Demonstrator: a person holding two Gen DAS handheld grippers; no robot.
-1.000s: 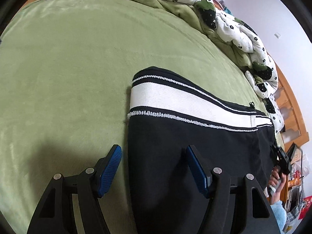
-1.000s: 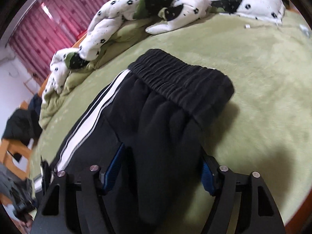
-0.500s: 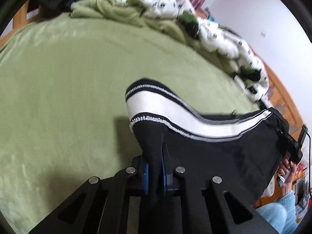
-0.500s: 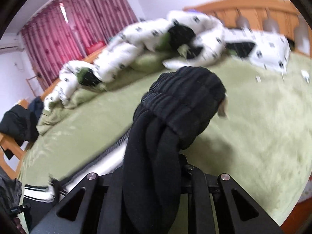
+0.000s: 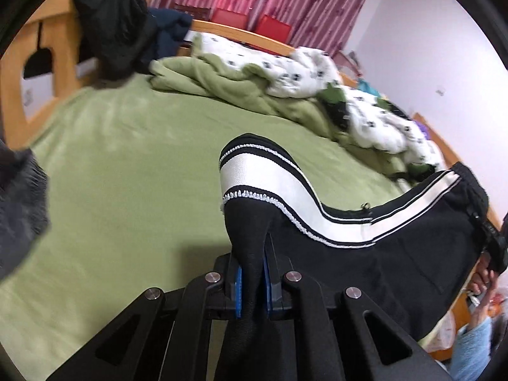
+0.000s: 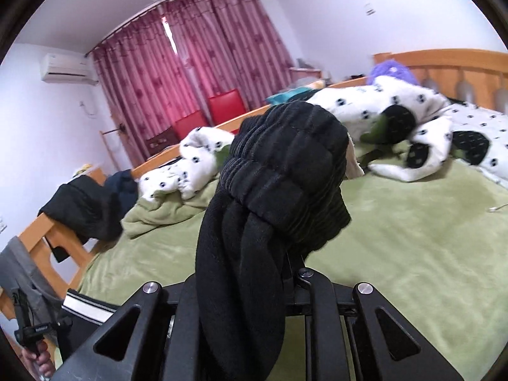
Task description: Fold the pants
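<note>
The black pants with a white side stripe (image 5: 349, 247) hang in the air above the green bed. My left gripper (image 5: 252, 285) is shut on the cuff end, and the striped hem (image 5: 254, 171) stands up above its blue pads. My right gripper (image 6: 250, 289) is shut on the waist end, and the ribbed elastic waistband (image 6: 285, 171) bunches above the jaws. The right gripper's fingertips are hidden by the fabric. The right gripper and the hand that holds it show at the right edge of the left wrist view (image 5: 492, 254).
The green bed sheet (image 5: 127, 190) lies below. A rumpled white spotted and green duvet (image 5: 301, 76) lies along the far side. Dark clothes (image 5: 117, 22) hang on the wooden footboard (image 5: 35, 73). A wooden headboard (image 6: 444, 63), red curtains and red chairs (image 6: 222, 108) stand beyond.
Both grippers have closed on the pants and lifted them off the bed. The views have tilted up from the sheet toward the room.
</note>
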